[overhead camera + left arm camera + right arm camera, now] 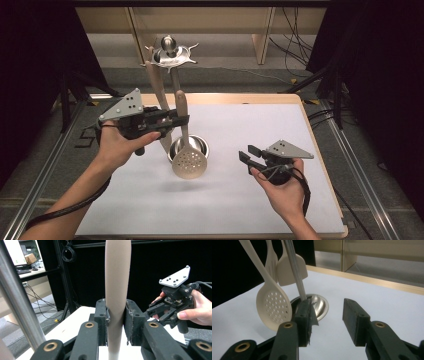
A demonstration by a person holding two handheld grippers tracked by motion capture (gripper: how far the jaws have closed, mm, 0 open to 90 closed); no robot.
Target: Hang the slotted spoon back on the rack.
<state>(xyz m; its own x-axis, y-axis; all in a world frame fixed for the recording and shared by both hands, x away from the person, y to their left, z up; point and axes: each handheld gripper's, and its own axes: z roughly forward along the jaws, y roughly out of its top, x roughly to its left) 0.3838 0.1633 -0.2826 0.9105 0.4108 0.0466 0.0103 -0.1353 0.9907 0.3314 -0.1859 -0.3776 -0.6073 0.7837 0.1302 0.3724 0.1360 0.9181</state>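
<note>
Slotted spoon (189, 161), pale wood, held by its round handle between the jaws of the left gripper (182, 120); both pads press the shaft, seen close in the left gripper view (117, 315). Its perforated round bowl hangs just above the surface (250, 210), in front of the steel base (197, 146) of a utensil rack whose post (175, 80) rises to a hooked crown; two more wooden utensils (287, 267) hang there. Right gripper (248, 159) rests near the right edge, jaws released with nothing between them (327, 320). White surface lies open around it. No legible writing.
</note>
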